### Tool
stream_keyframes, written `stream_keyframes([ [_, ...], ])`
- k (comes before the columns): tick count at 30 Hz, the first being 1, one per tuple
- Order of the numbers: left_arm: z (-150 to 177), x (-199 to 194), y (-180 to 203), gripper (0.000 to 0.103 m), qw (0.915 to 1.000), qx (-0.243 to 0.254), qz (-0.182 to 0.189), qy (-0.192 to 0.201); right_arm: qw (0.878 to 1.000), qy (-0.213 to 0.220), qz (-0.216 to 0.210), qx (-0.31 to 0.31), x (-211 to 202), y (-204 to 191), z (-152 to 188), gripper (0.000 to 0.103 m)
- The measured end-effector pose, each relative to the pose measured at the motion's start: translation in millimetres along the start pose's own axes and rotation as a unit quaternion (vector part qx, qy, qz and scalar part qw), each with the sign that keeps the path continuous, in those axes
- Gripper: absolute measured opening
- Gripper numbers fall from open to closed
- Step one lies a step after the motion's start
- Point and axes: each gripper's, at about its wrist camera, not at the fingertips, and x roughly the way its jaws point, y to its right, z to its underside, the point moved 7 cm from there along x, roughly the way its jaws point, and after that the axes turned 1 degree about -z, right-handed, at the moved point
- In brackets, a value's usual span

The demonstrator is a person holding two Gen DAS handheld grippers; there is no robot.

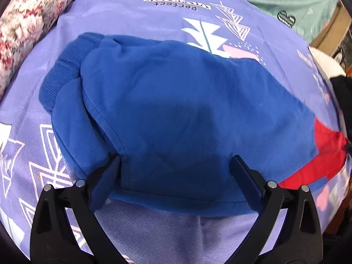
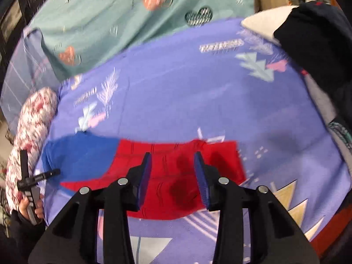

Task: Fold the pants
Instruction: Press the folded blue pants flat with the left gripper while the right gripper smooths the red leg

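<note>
The pants (image 1: 187,110) are blue with a red waist part and lie folded flat on the purple patterned bed sheet (image 1: 154,4). My left gripper (image 1: 176,160) is open, its jaws spread wide over the near blue edge, holding nothing. In the right wrist view the red part (image 2: 176,189) lies in front with the blue part (image 2: 81,156) to its left. My right gripper (image 2: 172,156) is open above the red part, empty. The left gripper (image 2: 47,172) shows at the far left of that view.
A floral rolled cushion (image 1: 28,24) lies at the left of the bed. A teal patterned cloth (image 2: 132,11) covers the far side. A dark garment (image 2: 319,50) and a white pillow (image 2: 264,24) sit at the right. The bed's edge is near the bottom right.
</note>
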Motion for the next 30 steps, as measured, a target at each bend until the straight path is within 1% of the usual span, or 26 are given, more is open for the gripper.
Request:
stream_keyframes([
  [1, -0.2, -0.8, 0.0, 0.099, 1.0000, 0.002, -0.001, -0.001, 0.999, -0.028, 0.014, 0.003, 12.9, 4.6, 6.0, 0.040],
  [2, -0.3, -2.1, -0.7, 0.099, 1.0000, -0.001, 0.000, -0.003, 0.998, -0.063, 0.018, 0.021, 28.5, 12.6, 14.3, 0.038],
  [3, -0.9, -6.2, -1.5, 0.099, 1.0000, -0.007, 0.003, -0.005, 0.996, -0.084, 0.008, 0.042, 37.7, 19.1, 20.1, 0.030],
  [4, -2.2, -11.3, -1.4, 0.099, 0.9999, -0.009, 0.007, -0.003, 0.994, -0.092, 0.005, 0.059, 39.5, 22.0, 18.2, 0.030],
  [5, -4.2, -18.1, -0.1, 0.099, 0.9999, -0.008, 0.012, 0.005, 0.995, -0.087, 0.009, 0.055, 35.7, 18.4, 12.2, 0.031],
  [6, -9.0, -27.5, 2.5, 0.099, 0.9997, -0.002, 0.017, 0.020, 0.997, -0.066, -0.002, 0.037, 26.0, 3.5, -3.3, 0.032],
  [7, -13.2, -34.6, 4.3, 0.099, 0.9994, 0.005, 0.014, 0.033, 0.998, -0.051, -0.017, 0.022, 20.5, -11.4, -16.0, 0.035],
  [9, -22.4, -39.4, 5.9, 0.100, 0.9986, 0.017, 0.003, 0.050, 0.997, -0.037, -0.057, -0.021, 14.8, -55.1, -45.4, 0.041],
  [10, -25.6, -35.9, 3.4, 0.100, 0.9985, 0.017, -0.009, 0.050, 0.994, -0.047, -0.090, -0.047, 20.7, -86.6, -60.1, 0.041],
  [11, -27.4, -30.5, -0.7, 0.100, 0.9987, 0.013, -0.020, 0.046, 0.987, -0.072, -0.127, -0.067, 34.7, -118.5, -70.9, 0.041],
  [12, -27.6, -22.2, -5.8, 0.100, 0.9991, 0.004, -0.024, 0.036, 0.982, -0.092, -0.150, -0.073, 47.1, -138.3, -76.7, 0.041],
  [13, -26.4, -14.5, -10.6, 0.100, 0.9993, -0.004, -0.027, 0.027, 0.973, -0.122, -0.183, -0.074, 70.2, -166.0, -82.8, 0.041],
  [14, -24.4, -7.8, -15.0, 0.100, 0.9992, -0.008, -0.035, 0.019, 0.964, -0.152, -0.205, -0.075, 91.5, -186.8, -84.7, 0.041],
  [15, -22.9, -3.3, -17.7, 0.100, 0.9992, -0.010, -0.036, 0.013, 0.950, -0.195, -0.230, -0.076, 125.1, -214.1, -83.6, 0.041],
  [16, -20.3, 1.3, -19.7, 0.100, 0.9993, -0.011, -0.036, 0.006, 0.940, -0.227, -0.243, -0.076, 149.9, -231.8, -79.3, 0.040],
  [18, -17.3, 1.7, -19.6, 0.100, 0.9993, -0.005, -0.038, 0.006, 0.931, -0.263, -0.241, -0.073, 192.5, -255.7, -72.3, 0.041],
  [20, -17.2, 0.2, -19.0, 0.100, 0.9992, -0.001, -0.039, 0.007, 0.925, -0.285, -0.236, -0.083, 218.9, -269.9, -68.0, 0.040],
  [21, -16.8, 0.9, -19.1, 0.100, 0.9993, -0.001, -0.038, 0.006, 0.923, -0.293, -0.234, -0.085, 228.3, -275.1, -66.0, 0.040],
  [22, -16.8, 1.9, -19.3, 0.100, 0.9993, -0.002, -0.037, 0.004, 0.917, -0.311, -0.236, -0.084, 239.5, -283.8, -63.0, 0.040],
  [24, -16.4, 3.5, -19.1, 0.101, 0.9993, -0.002, -0.037, 0.004, 0.914, -0.328, -0.219, -0.091, 249.1, -287.3, -57.0, 0.040],
  [25, -16.5, 4.3, -18.2, 0.101, 0.9992, -0.001, -0.038, 0.004, 0.911, -0.341, -0.213, -0.092, 253.8, -286.9, -52.4, 0.040],
  [26, -17.1, 5.2, -17.4, 0.101, 0.9992, 0.000, -0.040, 0.005, 0.909, -0.344, -0.217, -0.094, 254.2, -287.7, -52.3, 0.039],
  [27, -17.1, 5.5, -17.6, 0.101, 0.9991, 0.002, -0.043, 0.005, 0.906, -0.348, -0.222, -0.095, 254.5, -289.1, -52.5, 0.030],
  [28, -16.9, 5.6, -17.5, 0.101, 0.9990, 0.003, -0.044, 0.005, 0.899, -0.354, -0.239, -0.095, 255.7, -293.6, -52.0, 0.017],
  [29, -16.9, 5.5, -17.7, 0.101, 0.9990, 0.003, -0.044, 0.005, 0.897, -0.352, -0.250, -0.094, 256.5, -296.0, -53.7, 0.012],
  [30, -16.6, 5.7, -18.1, 0.101, 0.9990, 0.003, -0.044, 0.004, 0.898, -0.348, -0.252, -0.096, 256.6, -296.4, -55.8, 0.009],
])
